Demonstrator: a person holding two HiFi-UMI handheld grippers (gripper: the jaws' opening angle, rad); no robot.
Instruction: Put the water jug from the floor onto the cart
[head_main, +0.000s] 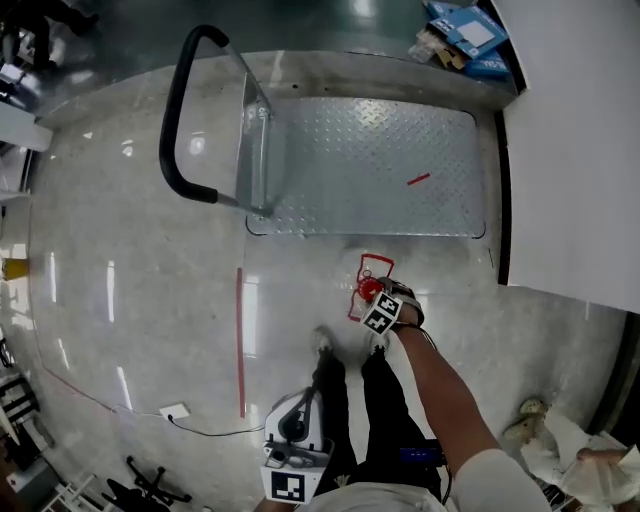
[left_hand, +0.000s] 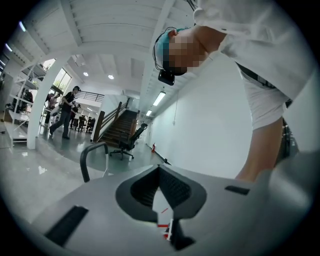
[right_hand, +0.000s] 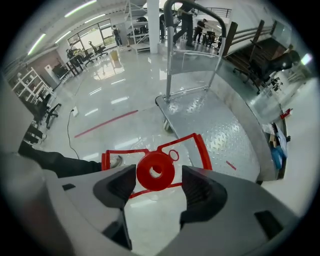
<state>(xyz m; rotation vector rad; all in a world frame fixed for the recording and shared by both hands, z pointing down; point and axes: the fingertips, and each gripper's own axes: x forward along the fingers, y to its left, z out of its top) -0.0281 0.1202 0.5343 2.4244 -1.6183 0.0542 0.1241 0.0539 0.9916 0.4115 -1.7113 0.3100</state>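
Note:
The water jug is clear, with a red cap (head_main: 370, 289) and a red handle frame (head_main: 373, 264). It stands on the floor just in front of the cart's steel deck (head_main: 380, 170). My right gripper (head_main: 384, 301) points straight down over it. In the right gripper view the gripper (right_hand: 159, 174) is open, with the red cap (right_hand: 156, 171) between the fingers and untouched. My left gripper (head_main: 303, 398) hangs low by my legs. In the left gripper view the gripper (left_hand: 160, 168) is shut on nothing and looks level towards the cart's handle (left_hand: 93, 150).
The cart's black push handle (head_main: 176, 120) rises at its left end. A white wall (head_main: 580, 150) runs along the right, with blue boxes (head_main: 470, 35) at the far end. Red tape (head_main: 240, 340) and a cable (head_main: 172, 411) lie on the floor. My shoes (head_main: 322, 340) stand beside the jug.

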